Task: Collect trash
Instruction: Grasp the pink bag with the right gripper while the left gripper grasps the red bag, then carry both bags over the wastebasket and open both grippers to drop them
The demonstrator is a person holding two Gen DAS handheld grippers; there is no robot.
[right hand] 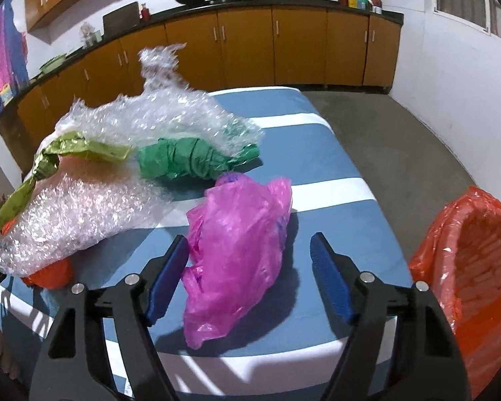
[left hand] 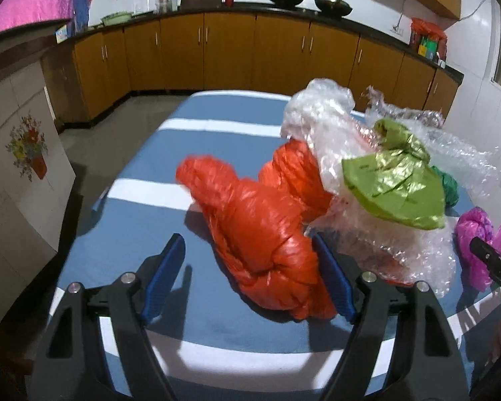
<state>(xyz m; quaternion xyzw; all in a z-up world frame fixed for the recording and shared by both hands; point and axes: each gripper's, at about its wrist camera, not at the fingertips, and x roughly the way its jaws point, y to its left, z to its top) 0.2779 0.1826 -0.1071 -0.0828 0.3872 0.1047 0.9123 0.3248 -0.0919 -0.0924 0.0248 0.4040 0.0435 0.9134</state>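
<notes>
The left gripper stands wide around the orange bag on the blue striped table; only its right pad touches. The right gripper straddles the pink bag, unclamped. Beyond both lies bubble wrap.

The orange bag, pink bag and lime bag are thin, crinkled plastic film with a glossy sheen, while the dark green bag looks duller and the bubble wrap is clear, pebbled and glinting. They lie on a matt blue-and-white striped cloth, and at the right a basket is lined with shiny orange film. The far cabinets are smooth, satin wood-look panels with metal handles, and the fingers carry matt blue ribbed pads on smooth black plastic arms.
</notes>
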